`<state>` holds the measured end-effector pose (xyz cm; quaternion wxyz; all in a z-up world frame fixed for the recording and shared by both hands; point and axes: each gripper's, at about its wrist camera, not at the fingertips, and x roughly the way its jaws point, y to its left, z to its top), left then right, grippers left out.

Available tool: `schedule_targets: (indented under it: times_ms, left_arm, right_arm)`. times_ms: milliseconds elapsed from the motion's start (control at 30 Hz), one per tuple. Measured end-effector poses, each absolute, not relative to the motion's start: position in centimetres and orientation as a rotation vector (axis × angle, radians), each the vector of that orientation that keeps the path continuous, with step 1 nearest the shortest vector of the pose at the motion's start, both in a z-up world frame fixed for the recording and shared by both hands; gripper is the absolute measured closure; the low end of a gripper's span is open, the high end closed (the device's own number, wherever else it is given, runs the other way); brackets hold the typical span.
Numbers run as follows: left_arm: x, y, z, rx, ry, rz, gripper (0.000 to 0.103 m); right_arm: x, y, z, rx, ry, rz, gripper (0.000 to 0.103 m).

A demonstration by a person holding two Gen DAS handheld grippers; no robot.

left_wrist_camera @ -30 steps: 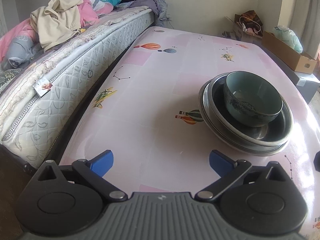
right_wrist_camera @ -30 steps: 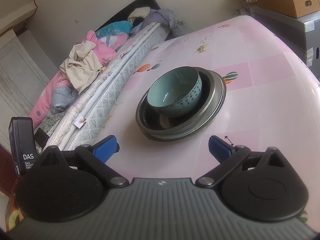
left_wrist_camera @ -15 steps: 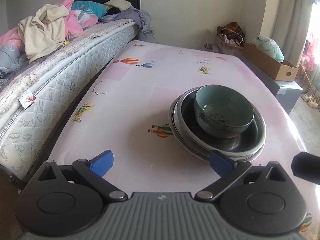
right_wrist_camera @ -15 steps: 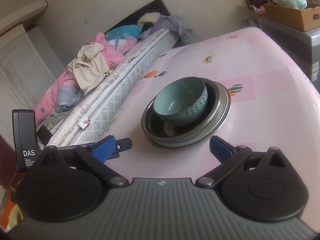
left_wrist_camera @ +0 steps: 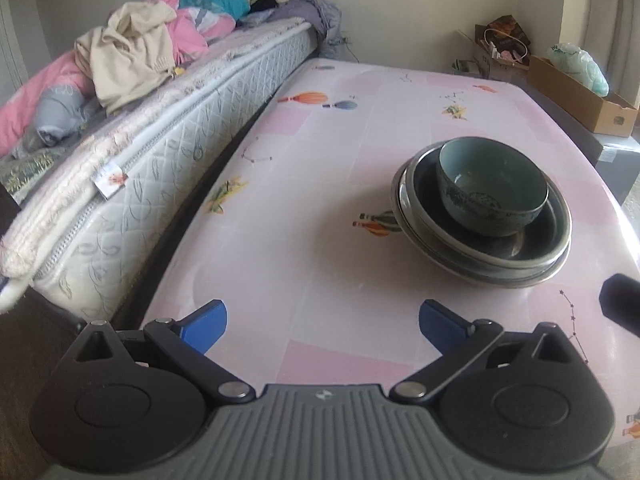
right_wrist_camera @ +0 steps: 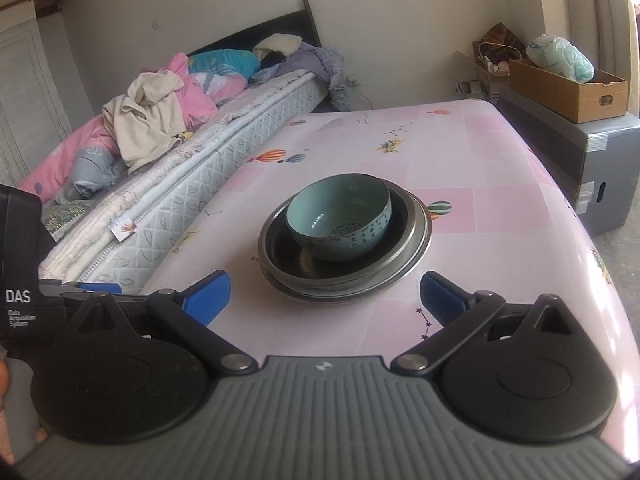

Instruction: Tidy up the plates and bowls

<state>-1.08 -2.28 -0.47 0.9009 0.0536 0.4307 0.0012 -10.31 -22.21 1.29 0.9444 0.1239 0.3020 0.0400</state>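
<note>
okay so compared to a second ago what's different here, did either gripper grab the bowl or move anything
Nothing was grabbed or let go. Only the viewpoints shifted: the left gripper swung toward the stack, then back. The right gripper levelled out, the stack now centred ahead of it. Both remain open and empty. The teal bowl still sits in the stacked metal plates on the pink table.

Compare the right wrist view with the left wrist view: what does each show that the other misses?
Only the right wrist view shows the black DAS unit at its left edge and the grey cabinet's front under the cardboard box. Only the left wrist view shows a dark object poking in at its right edge. Both show the teal bowl sitting in the stacked metal plates on the pink table, the bed, and open, empty grippers: right gripper, left gripper.
</note>
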Motion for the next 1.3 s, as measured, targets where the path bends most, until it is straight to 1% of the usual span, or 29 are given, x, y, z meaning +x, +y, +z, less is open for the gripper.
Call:
schedule_targets:
  times_ms: [100,433,1300]
  left_arm:
    - [-1.1,-1.9,-1.1,0.113,0.932,0.020,0.000]
    - [-1.9,-2.5,-1.4,0.147,0.960,0.015,0.000]
    - [-1.7,-3.6,-1.8,0.135,0.992,-0.041,0.000]
  right_arm:
    - [-10.2,-21.8,0.9,0.232,0.650,0.024,0.001]
    - [-9.4,-21.0,-0.8,0.202,0.748,-0.005,0.001]
    - [-8.8,-21.6,-1.4,0.202,0.801,-0.008,0.001]
